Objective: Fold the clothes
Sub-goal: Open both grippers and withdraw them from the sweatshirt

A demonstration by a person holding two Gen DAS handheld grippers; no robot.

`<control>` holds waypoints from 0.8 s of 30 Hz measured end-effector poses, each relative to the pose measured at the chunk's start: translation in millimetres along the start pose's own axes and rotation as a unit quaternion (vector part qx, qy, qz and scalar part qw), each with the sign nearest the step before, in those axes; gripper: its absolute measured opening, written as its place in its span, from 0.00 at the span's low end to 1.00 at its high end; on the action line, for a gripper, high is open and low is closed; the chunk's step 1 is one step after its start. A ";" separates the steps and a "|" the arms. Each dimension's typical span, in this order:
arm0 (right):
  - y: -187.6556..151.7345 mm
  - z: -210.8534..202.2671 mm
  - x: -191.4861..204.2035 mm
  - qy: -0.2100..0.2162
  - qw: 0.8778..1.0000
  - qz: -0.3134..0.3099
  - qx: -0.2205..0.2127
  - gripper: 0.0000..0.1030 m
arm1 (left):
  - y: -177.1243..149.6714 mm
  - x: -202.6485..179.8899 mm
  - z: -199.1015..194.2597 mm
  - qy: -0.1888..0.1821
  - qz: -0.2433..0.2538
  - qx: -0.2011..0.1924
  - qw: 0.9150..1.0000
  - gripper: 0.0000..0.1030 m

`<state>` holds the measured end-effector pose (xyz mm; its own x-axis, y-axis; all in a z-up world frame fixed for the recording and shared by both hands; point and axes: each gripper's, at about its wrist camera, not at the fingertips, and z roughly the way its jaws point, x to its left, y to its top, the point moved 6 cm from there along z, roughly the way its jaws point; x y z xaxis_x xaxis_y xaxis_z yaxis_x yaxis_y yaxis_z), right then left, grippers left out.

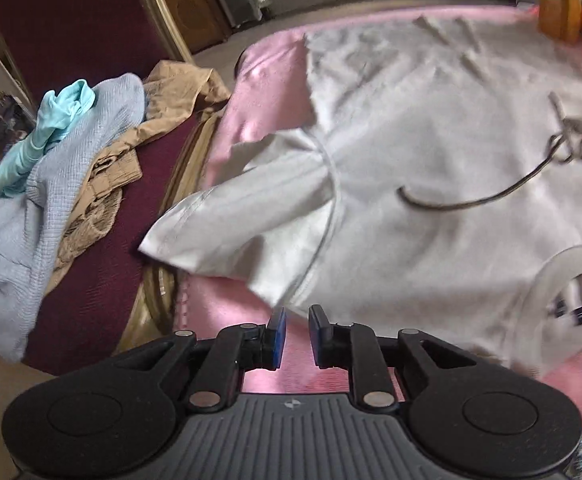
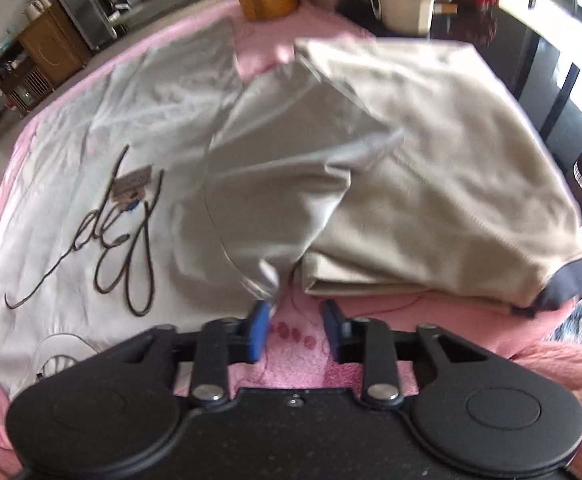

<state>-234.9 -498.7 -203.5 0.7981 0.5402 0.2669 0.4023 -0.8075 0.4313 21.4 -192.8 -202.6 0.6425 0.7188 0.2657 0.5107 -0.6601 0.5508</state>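
Here, left wrist view: left tool (image 1: 297,316) hovering low over the pink cover (image 1: 227,308) of the surface, jaws a narrow gap apart, nothing between them. White T-shirt (image 1: 431,128) spread flat, print side up, filling most of the cover. Its near sleeve (image 1: 247,208) lying out sideways, tip hanging just over the edge toward the dark red seat. Sleeve hem just ahead of the tool, not touched. Best move, by judgement: pinch at the sleeve hem or shoulder seam, both layers, then carry inward in a straight line to keep the fold crisp. Heap of unfolded clothes (image 1: 63,160) on the seat beside, blue, mint and tan, well apart from the shirt. Yellow wooden block (image 1: 559,4) at the far edge.

Next, right wrist view: right tool (image 2: 296,316) over bare pink cover, jaws parted somewhat wider, empty; left pad just beside a bunched corner of the other sleeve (image 2: 287,184), contact unclear. Folded beige garment (image 2: 443,168) lying against and partly under that sleeve, crowding the fold line; likely to snag or drag along. Motion blur throughout, fine edges uncertain. Dark script print (image 2: 119,236) a handy centre mark.
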 end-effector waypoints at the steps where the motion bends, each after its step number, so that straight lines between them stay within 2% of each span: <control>1: 1.2 -5.2 5.7 0.026 1.000 0.000 -0.010 0.31 | 2.4 -4.2 -8.5 -0.028 -0.009 -0.018 0.999 0.18; 4: 2.8 -13.9 28.0 0.103 0.994 -0.006 -0.024 0.29 | 10.2 -26.4 -15.8 -0.075 0.008 -0.042 0.996 0.19; 7: -4.6 -1.7 58.5 0.152 0.988 -0.028 -0.003 0.27 | 15.6 -49.9 -3.6 -0.099 0.021 -0.034 0.994 0.19; 10: -14.3 15.4 82.1 0.156 0.986 -0.054 0.020 0.27 | 12.9 -63.2 15.1 -0.116 0.035 -0.003 0.993 0.19; 14: -35.3 35.1 95.4 0.145 0.983 -0.082 0.074 0.27 | -3.3 -74.3 10.6 -0.088 0.090 0.017 0.992 0.19; 18: -48.3 19.4 92.0 0.127 0.983 -0.097 0.093 0.27 | -14.5 -77.0 -6.7 -0.083 0.116 0.026 0.989 0.14; 19: -48.1 15.0 90.8 0.123 0.983 -0.098 0.098 0.27 | -9.9 -73.6 -10.5 -0.091 0.109 0.021 0.990 0.14; 22: -31.6 -9.2 92.4 0.126 0.984 -0.108 0.067 0.27 | 4.4 -63.0 -22.0 -0.112 0.089 0.007 0.990 0.18; 24: -7.2 -32.2 95.7 0.135 0.985 -0.108 0.029 0.29 | 30.7 -44.8 -32.7 -0.112 0.053 -0.024 0.992 0.18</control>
<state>-175.8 -433.6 -153.3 0.5459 0.7377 0.3973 0.5807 -0.6749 0.4553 -10.4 -238.2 -171.7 0.8046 0.5760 0.1446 0.4095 -0.7145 0.5673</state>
